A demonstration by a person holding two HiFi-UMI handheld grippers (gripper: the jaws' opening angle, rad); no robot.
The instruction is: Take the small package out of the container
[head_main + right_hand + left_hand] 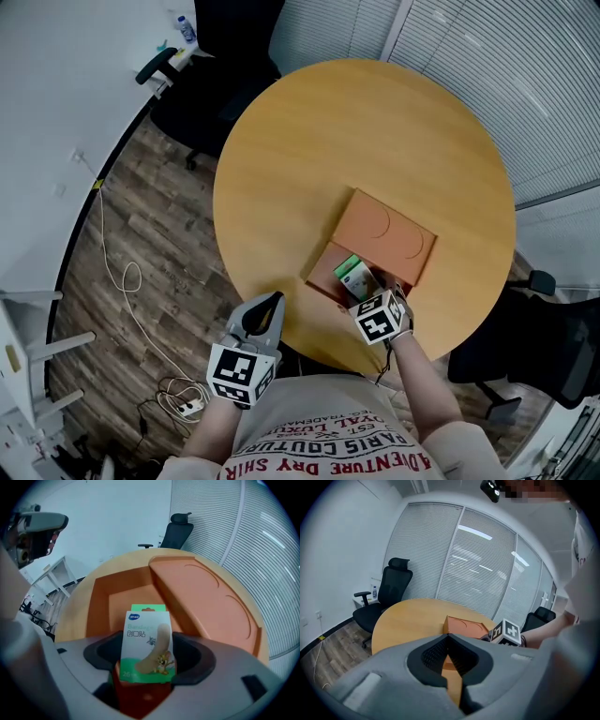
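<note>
In the head view, one round table fills the middle of the frame, and one orange container lies at its lower right. One small package (a green-and-white box of plasters) is seen in the uncovered lower-left end of the container, so it is not yet out. The right tool is held just below the package. The left tool is held at lower centre, by the table's edge. Two office chairs are counted, one at upper left and one at lower right.

In the left gripper view, the jaws are seen brought together at the tips, with nothing between them.

In the right gripper view, the jaws are spread wide. The package stands upright between them at the centre of the frame, and no firm pinch on it can be made out.

The step in hand is judged to be the grasp. The jaws are best closed squarely on the package's two narrow sides. The package is then best lifted straight up, clear of the container's wall and its raised cover.
</note>
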